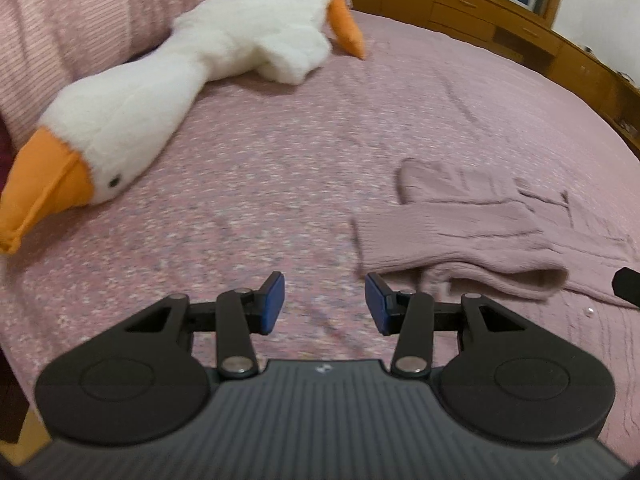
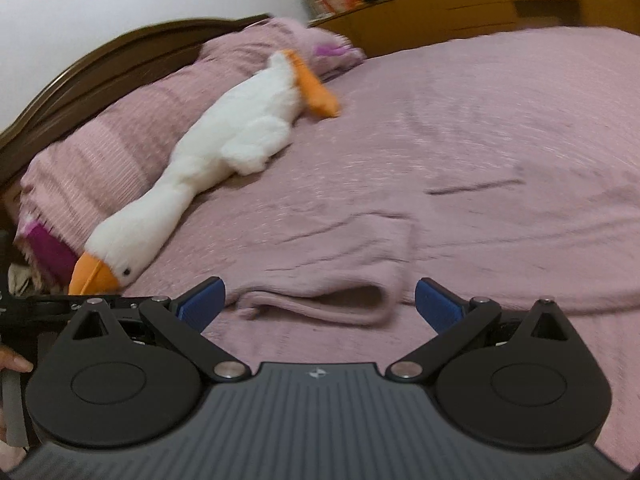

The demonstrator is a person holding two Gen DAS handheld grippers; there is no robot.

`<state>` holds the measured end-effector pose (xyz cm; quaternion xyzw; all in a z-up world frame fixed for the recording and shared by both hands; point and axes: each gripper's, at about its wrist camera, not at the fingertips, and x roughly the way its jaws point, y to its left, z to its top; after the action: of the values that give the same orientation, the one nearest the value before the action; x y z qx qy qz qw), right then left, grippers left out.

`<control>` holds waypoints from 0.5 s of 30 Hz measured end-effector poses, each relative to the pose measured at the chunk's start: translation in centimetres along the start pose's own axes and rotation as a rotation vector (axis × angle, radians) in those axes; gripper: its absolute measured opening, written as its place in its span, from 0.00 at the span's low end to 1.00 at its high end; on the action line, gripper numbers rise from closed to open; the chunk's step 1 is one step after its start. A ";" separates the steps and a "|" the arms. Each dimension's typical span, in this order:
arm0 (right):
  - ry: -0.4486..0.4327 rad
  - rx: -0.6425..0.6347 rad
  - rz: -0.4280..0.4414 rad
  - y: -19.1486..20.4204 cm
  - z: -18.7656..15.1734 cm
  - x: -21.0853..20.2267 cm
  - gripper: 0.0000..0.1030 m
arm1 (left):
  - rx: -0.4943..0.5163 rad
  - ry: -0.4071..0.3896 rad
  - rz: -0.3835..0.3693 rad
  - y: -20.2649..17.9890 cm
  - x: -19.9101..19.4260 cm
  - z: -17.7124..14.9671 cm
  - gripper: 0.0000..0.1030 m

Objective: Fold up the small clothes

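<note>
A small dusty-pink knit garment [image 1: 472, 236] lies on the pink bedspread [image 1: 280, 168], with a sleeve folded across it. My left gripper [image 1: 325, 304] is open and empty, just left of the garment's near edge. In the right wrist view the same garment [image 2: 332, 280] lies right in front of my right gripper [image 2: 318, 306]. That gripper is wide open and empty, with a folded sleeve end between and just beyond its blue pads [image 2: 438, 306]. The tip of the right gripper shows at the left wrist view's right edge [image 1: 626, 286].
A long white plush goose [image 1: 168, 92] with an orange beak lies at the far left of the bed, also in the right wrist view [image 2: 208, 172]. Pink pillows [image 2: 120, 140] rest against a dark headboard [image 2: 100, 64]. A wooden dresser [image 1: 480, 8] stands beyond the bed.
</note>
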<state>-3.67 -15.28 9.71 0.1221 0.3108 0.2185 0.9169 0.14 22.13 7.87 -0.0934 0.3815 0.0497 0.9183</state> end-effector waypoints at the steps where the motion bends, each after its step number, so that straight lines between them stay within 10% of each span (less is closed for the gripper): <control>1: 0.009 -0.023 0.011 0.8 0.2 0.7 1.00 | -0.011 0.001 0.005 0.5 0.1 0.0 0.45; 15: 0.110 -0.360 0.112 10.8 -0.3 11.9 0.99 | -0.056 0.031 0.052 4.3 2.1 -0.5 0.45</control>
<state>1.08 -0.11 7.27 -0.0388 0.3090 0.3274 0.8921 0.56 26.25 5.46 -0.1098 0.3966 0.0827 0.9076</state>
